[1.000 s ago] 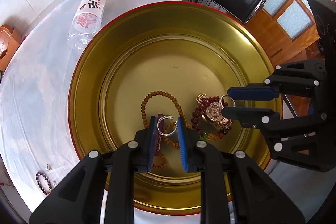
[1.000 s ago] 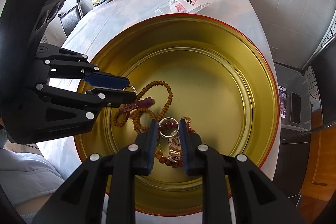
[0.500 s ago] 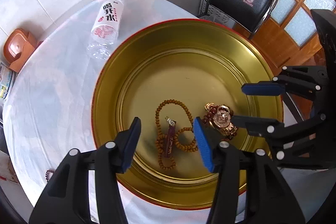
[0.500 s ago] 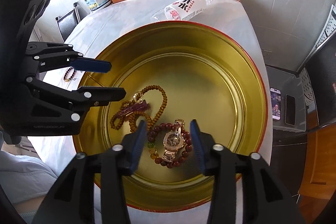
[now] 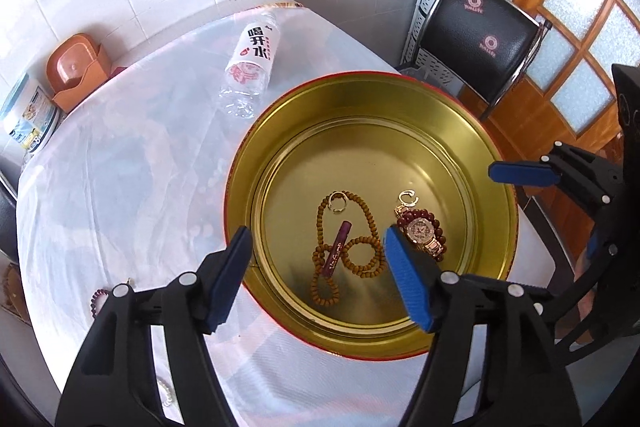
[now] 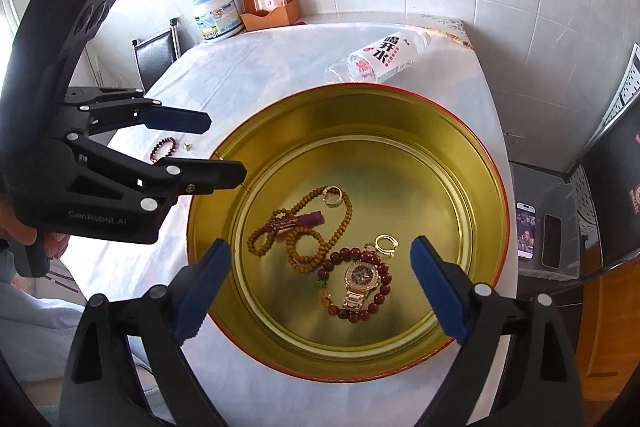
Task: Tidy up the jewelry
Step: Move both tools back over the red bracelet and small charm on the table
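Note:
A round gold tin [image 5: 472, 131] [image 6: 460, 131] stands on the white table. In it lie a brown bead necklace [image 5: 370, 223] [image 6: 344, 217] with a purple tube [image 5: 338, 247] [image 6: 294, 221], a ring [image 5: 338, 199] [image 6: 333, 195], a second ring [image 5: 407, 197] [image 6: 386, 243], a gold watch [image 5: 422, 233] [image 6: 362, 279] and a dark red bead bracelet [image 5: 434, 217] [image 6: 384, 269]. My left gripper [image 5: 320, 287] [image 6: 218, 151] is open and empty above the tin's near rim. My right gripper [image 6: 320, 287] [image 5: 512, 207] is open and empty above the tin.
A plastic water bottle [image 5: 250, 67] [image 6: 384, 59] lies beyond the tin. A red bead bracelet [image 5: 98, 301] [image 6: 164, 149] and a small earring [image 6: 187, 146] lie on the table left of the tin. An orange holder [image 5: 78, 69] and a jar [image 6: 214, 15] stand at the far edge.
Both grippers opened, let go of the rings they held, and drew back up from the tin. The two rings now lie in the tin.

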Demonstrator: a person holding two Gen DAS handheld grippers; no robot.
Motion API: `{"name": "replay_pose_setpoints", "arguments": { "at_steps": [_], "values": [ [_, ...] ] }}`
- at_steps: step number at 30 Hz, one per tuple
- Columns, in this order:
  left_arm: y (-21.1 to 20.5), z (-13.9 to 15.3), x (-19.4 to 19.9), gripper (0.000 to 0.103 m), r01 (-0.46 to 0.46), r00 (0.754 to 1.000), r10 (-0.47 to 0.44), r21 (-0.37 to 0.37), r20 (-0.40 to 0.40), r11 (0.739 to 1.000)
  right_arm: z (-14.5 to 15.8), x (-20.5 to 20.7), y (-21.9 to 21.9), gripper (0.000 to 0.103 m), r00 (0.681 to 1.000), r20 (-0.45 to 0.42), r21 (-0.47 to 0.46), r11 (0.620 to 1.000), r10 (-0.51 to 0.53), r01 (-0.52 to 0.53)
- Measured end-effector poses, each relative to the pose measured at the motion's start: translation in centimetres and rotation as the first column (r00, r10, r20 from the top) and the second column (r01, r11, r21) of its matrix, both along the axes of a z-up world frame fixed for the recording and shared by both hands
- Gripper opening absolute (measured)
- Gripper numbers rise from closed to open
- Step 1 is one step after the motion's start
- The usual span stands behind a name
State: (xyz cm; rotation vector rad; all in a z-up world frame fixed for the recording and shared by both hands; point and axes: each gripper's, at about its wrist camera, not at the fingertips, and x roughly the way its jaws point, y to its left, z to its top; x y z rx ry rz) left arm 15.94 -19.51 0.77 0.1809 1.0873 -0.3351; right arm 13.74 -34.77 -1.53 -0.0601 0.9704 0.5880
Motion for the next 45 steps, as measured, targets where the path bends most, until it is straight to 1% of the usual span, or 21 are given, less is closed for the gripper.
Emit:
{"name": "replay_pose_setpoints", "arguments": {
  "at_steps": [5,7,9,13,16,17,19,22,25,28,29,31,34,37,41,43,44,45],
  "values": [
    [3.8,2.1,-2.7,0.074,-0.098,0.993,0.102,-0.074,0.065,0.992,1.7,-0.9,0.4,0.093,0.999,0.04,0.122,0.992,0.001,-0.006],
    [5.6,2.9,-4.0,0.076,-0.151,0.983,0.16,-0.093,0.094,0.984,2.3,-1.2,0.8,0.093,0.999,0.049,0.176,0.984,0.013,-0.021],
    [7.6,3.4,-5.5,0.077,-0.219,0.967,0.23,-0.1,0.107,0.97,2.7,-1.6,1.8,0.093,0.998,0.056,0.214,0.976,0.041,-0.052],
    [11.6,3.5,-8.1,0.077,-0.351,0.926,0.36,-0.096,0.11,0.931,3.5,-2.1,4.4,0.093,0.988,0.087,0.24,0.96,0.128,-0.146],
    [14.2,2.9,-9.6,0.077,-0.423,0.897,0.432,-0.1,0.095,0.901,4.0,-2.5,6.8,0.093,0.975,0.119,0.242,0.947,0.189,-0.213],
    [15.1,2.6,-10.0,0.077,-0.439,0.89,0.447,-0.103,0.088,0.893,4.2,-2.6,7.6,0.093,0.971,0.129,0.244,0.942,0.203,-0.229],
    [16.9,1.9,-10.5,0.077,-0.45,0.885,0.459,-0.109,0.078,0.886,4.2,-2.8,9.3,0.093,0.966,0.138,0.234,0.941,0.219,-0.247],
    [19.3,0.4,-10.3,0.077,-0.442,0.89,0.45,-0.102,0.072,0.891,3.7,-3.0,12.3,0.093,0.96,0.128,0.205,0.941,0.249,-0.271],
    [22.2,-1.6,-9.3,0.077,-0.409,0.906,0.418,-0.117,0.065,0.905,2.7,-3.0,16.0,0.093,0.956,0.121,0.137,0.95,0.267,-0.282],
    [25.2,-3.9,-7.5,0.077,-0.393,0.916,0.399,-0.104,0.038,0.913,1.3,-2.3,19.5,0.093,0.964,0.101,0.074,0.964,0.248,-0.255],
    [26.3,-4.7,-6.8,0.077,-0.382,0.921,0.388,-0.109,0.037,0.918,0.6,-1.8,20.7,0.093,0.968,0.08,0.068,0.968,0.236,-0.242],
    [28.2,-6.1,-5.6,0.077,-0.377,0.923,0.384,-0.117,0.037,0.919,-0.8,-0.7,22.9,0.093,0.976,0.044,0.064,0.974,0.213,-0.215],
    [30.5,-8.1,-3.6,0.077,-0.368,0.927,0.374,-0.134,0.016,0.92,-2.6,0.9,25.9,0.093,0.983,0.027,0.033,0.983,0.181,-0.182],
    [31.5,-9.4,-2.0,0.077,-0.331,0.942,0.336,-0.132,0.018,0.934,-4.7,2.7,28.5,0.093,0.989,0.007,-0.01,0.989,0.15,-0.15],
    [31.5,-10.7,-0.6,0.077,-0.245,0.966,0.251,-0.094,0.056,0.965,-7.3,4.6,30.6,0.093,0.992,-0.001,-0.08,0.989,0.123,-0.122],
    [31.4,-11.3,-0.1,0.077,-0.208,0.975,0.213,-0.081,0.065,0.975,-8.4,5.4,31.4,0.092,0.994,-0.002,-0.109,0.988,0.111,-0.111],
    [31.3,-11.7,0.1,0.077,-0.192,0.978,0.197,-0.075,0.066,0.979,-8.8,5.7,31.6,0.09,0.995,0.001,-0.117,0.988,0.104,-0.103],
    [31.2,-12.0,0.3,0.077,-0.179,0.981,0.184,-0.071,0.066,0.981,-9.1,6.1,31.7,0.081,0.996,0.005,-0.129,0.987,0.093,-0.091]
  ]
}}
